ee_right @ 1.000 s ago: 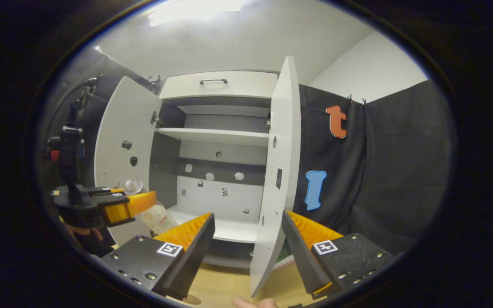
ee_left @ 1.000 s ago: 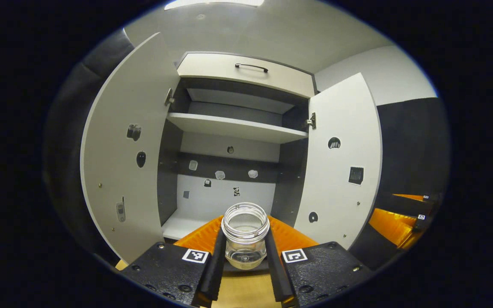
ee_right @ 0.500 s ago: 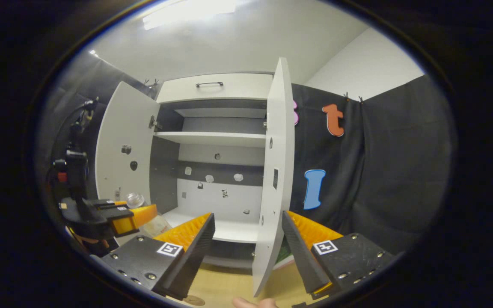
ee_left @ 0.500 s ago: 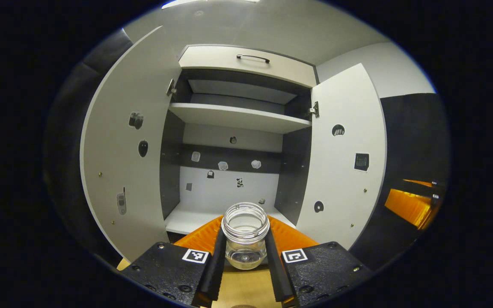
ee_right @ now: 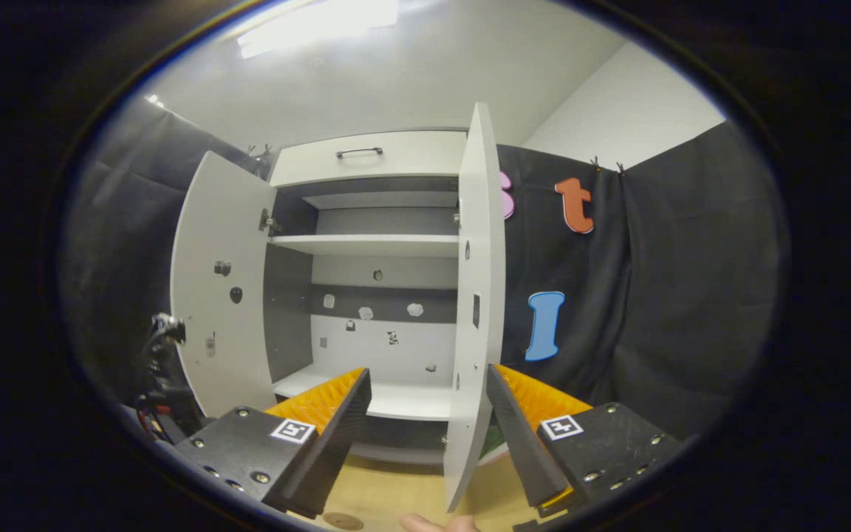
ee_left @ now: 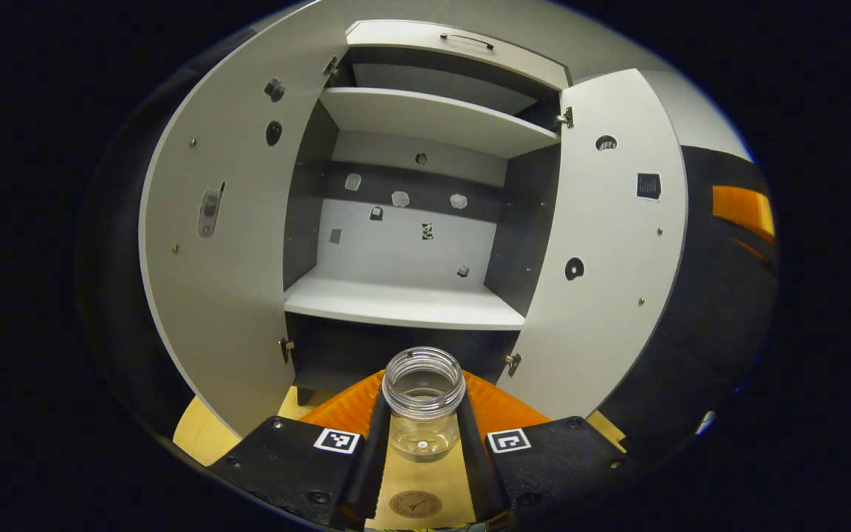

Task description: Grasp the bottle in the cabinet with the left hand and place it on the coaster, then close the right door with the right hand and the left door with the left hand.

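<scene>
1. The cabinet [ee_left: 403, 303] is big and stands with both doors swung open. Its shelves are bare.
2. The left door [ee_left: 226, 244] and the right door [ee_left: 610, 244] stick out toward the camera in the left gripper view. In the right gripper view the right door [ee_right: 473, 310] is seen edge-on, in the gap between the right gripper's fingers.
3. The table [ee_left: 200, 436] is light wood and sits under the cabinet.
4. The left gripper [ee_left: 422, 443] squeezes the bottle with a finger on each side.
5. The right gripper [ee_right: 425, 428] has its fingers spread wide and grips nothing.
6. The bottle [ee_left: 423, 403] is clear glass with no lid. It stands straight up, mouth on top, above the table.
7. The coaster [ee_left: 415, 505] is a small brown round disc. It lies flat on the table, just below the bottle in the left gripper view.
</scene>
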### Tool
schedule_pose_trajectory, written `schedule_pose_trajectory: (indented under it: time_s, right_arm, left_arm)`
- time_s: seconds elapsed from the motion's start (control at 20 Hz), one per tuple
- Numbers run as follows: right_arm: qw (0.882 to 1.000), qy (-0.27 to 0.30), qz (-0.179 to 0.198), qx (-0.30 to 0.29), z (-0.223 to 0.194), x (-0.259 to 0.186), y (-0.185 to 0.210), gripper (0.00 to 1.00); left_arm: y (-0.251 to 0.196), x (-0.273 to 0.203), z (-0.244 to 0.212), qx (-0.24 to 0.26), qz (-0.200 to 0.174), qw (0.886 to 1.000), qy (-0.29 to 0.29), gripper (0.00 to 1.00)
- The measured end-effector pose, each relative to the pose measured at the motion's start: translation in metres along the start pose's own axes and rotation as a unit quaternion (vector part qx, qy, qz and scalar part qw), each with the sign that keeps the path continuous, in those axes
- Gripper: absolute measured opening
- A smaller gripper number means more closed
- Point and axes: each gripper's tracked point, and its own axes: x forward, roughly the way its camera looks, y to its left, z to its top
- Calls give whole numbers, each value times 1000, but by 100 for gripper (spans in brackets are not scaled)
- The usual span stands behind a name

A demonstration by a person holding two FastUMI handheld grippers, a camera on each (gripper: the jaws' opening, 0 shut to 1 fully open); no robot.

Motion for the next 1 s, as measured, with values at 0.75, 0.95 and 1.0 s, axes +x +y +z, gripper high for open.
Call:
schedule_pose_trajectory:
  time_s: [0.75, 0.95, 1.0]
  right_arm:
    - [1000, -5, -16, 12, 2, -4, -16, 95]
    - [1000, -8, -22, 14, 3, -4, -22, 95]
    - [1000, -6, -24, 12, 2, -4, -25, 95]
  left_arm:
    - [15, 9, -168, -49, -19, 991, 121, 49]
    - [19, 12, -196, -62, -11, 988, 140, 50]
    - [20, 13, -202, -55, -8, 988, 144, 50]
